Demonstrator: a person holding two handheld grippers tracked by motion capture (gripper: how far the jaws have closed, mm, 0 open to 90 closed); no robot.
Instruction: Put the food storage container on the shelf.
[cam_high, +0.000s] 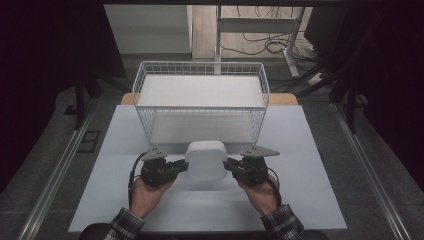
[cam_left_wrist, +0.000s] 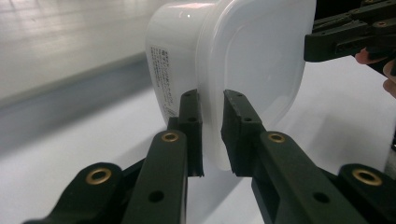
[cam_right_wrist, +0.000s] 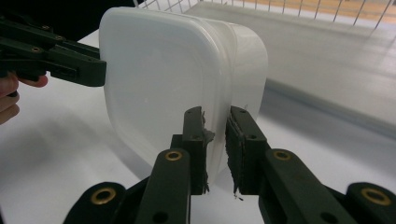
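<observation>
- The person's left hand (cam_high: 146, 192) came in from the bottom edge with its plaid sleeve (cam_high: 123, 226) at the table's near rim, palm up under the left gripper (cam_high: 183, 166), which pointed inward toward the middle of the table.
- In the left gripper view its jaws were nearly closed, pinching the thin rim of the white plastic container (cam_high: 205, 160) — the lid edge sat between the two pads.
- The container was held between the two grippers over the pale table (cam_high: 310, 200), just in front of the white wire basket (cam_high: 200, 100), its broad lid facing up toward the high camera.
- The right gripper (cam_high: 228, 165) mirrored the left, jaws almost shut on the container's opposite rim — its own view showed the edge clamped between the pads.
- The right hand (cam_high: 262, 192) cradled that gripper from below, wrist angled inward.
</observation>
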